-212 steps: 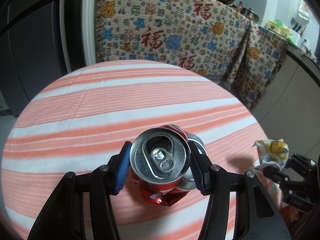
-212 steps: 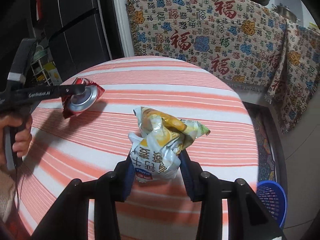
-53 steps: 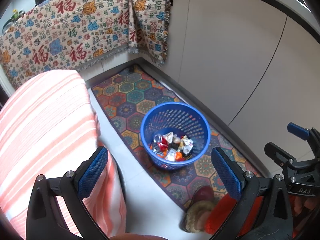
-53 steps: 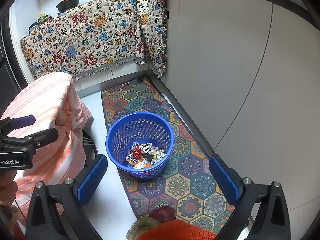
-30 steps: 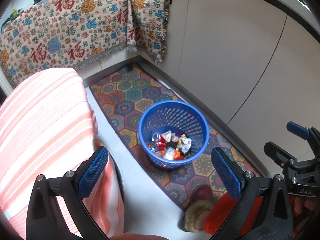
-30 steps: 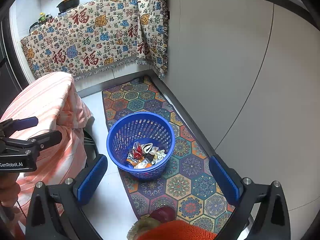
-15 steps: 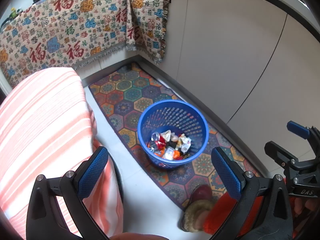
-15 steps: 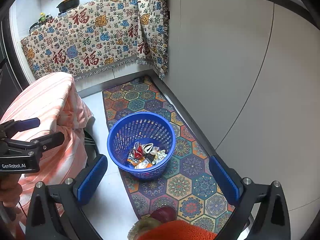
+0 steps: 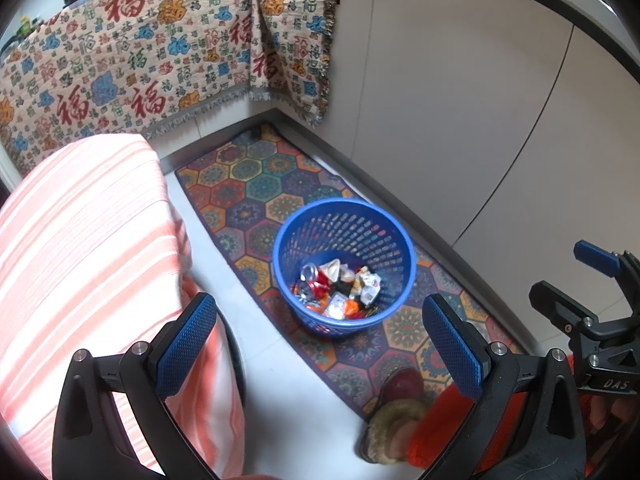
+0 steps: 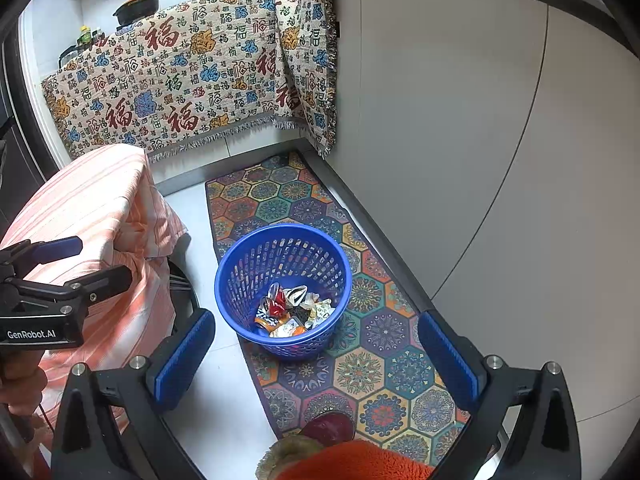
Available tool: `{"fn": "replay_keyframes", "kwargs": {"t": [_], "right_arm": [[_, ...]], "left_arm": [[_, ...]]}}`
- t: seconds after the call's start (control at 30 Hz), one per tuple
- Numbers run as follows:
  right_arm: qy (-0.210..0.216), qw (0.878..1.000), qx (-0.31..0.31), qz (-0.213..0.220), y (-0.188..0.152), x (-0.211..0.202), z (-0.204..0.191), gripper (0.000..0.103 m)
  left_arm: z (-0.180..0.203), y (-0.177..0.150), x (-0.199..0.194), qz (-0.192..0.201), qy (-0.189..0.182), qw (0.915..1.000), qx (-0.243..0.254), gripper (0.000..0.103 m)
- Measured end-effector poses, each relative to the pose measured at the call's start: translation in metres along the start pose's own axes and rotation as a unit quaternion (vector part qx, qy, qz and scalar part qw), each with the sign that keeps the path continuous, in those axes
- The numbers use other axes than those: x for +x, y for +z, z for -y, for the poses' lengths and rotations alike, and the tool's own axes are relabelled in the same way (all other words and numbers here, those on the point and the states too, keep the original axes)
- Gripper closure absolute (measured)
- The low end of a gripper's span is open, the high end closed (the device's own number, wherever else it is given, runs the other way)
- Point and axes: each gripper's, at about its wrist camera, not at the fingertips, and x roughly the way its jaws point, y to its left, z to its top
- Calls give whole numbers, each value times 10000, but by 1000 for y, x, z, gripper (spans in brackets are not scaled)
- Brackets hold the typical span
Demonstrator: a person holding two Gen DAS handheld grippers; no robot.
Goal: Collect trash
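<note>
Both grippers' fingers spread wide, empty, above the basket.

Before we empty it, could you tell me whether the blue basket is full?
Not full: the blue basket stands upright, with crushed cans and wrappers covering only its bottom.

Blue basket on patterned rug, crushed can — perhaps wrappers — inside, right gripper spread wide

Black two-finger grippers, blue textured pads.
Left gripper and right gripper: silver screws, "GenRobot.AI" marking; orange fleece sleeve.
</note>
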Motion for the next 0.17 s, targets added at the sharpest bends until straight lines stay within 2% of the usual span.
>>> {"fn": "replay_keyframes", "kwargs": {"t": [0.17], "right_arm": [[-2, 10000, 30, -12, 2, 0, -5, 0]], "left_arm": [[-2, -2, -4, 109, 9, 9999, 34, 1]]}}
